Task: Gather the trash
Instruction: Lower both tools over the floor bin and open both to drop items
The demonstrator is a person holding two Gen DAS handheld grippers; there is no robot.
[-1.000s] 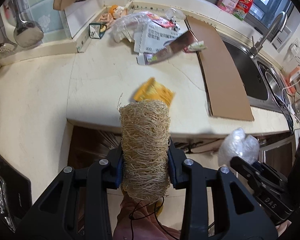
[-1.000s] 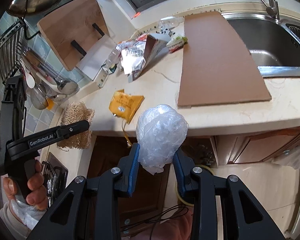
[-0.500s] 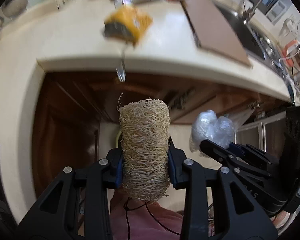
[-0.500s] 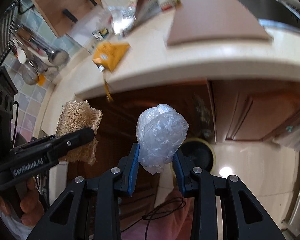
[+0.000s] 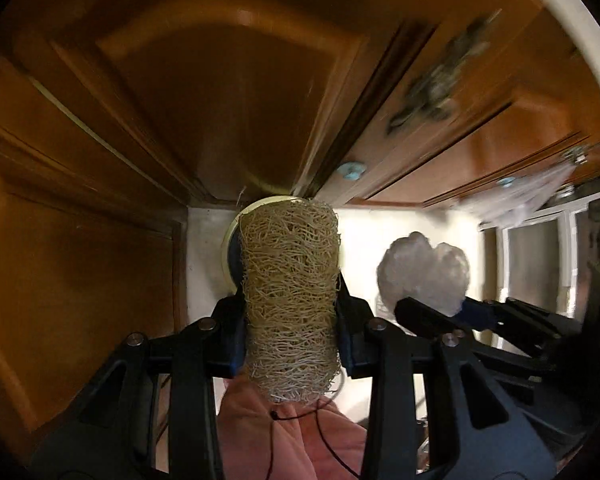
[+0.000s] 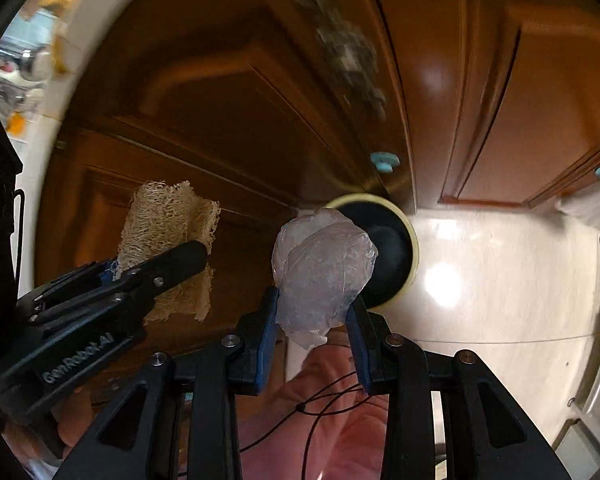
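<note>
A tan loofah sponge (image 5: 290,300) stands upright between the blue pads of my left gripper (image 5: 290,332), which is shut on it. My right gripper (image 6: 314,320) is shut on a crumpled clear plastic bag (image 6: 322,268). Both point steeply down toward the floor. A round bin with a pale yellow rim (image 6: 412,240) and dark inside sits on the floor just beyond the bag. In the left wrist view that bin's rim (image 5: 226,248) peeks out behind the loofah. The left gripper with the loofah (image 6: 168,236) shows at the left of the right wrist view, and the bag (image 5: 424,276) at the right of the left wrist view.
Brown wooden cabinet doors (image 5: 220,92) with small blue knobs (image 6: 384,160) fill the upper part of both views. A glossy white tiled floor (image 6: 500,280) lies to the right of the bin. A person's pink sleeve (image 5: 292,440) and a thin black cable hang below the grippers.
Both grippers have dropped from counter height to in front of the lower cabinets and tipped further down. The countertop has left the view and the floor bin has come near. Both grips are unchanged.
</note>
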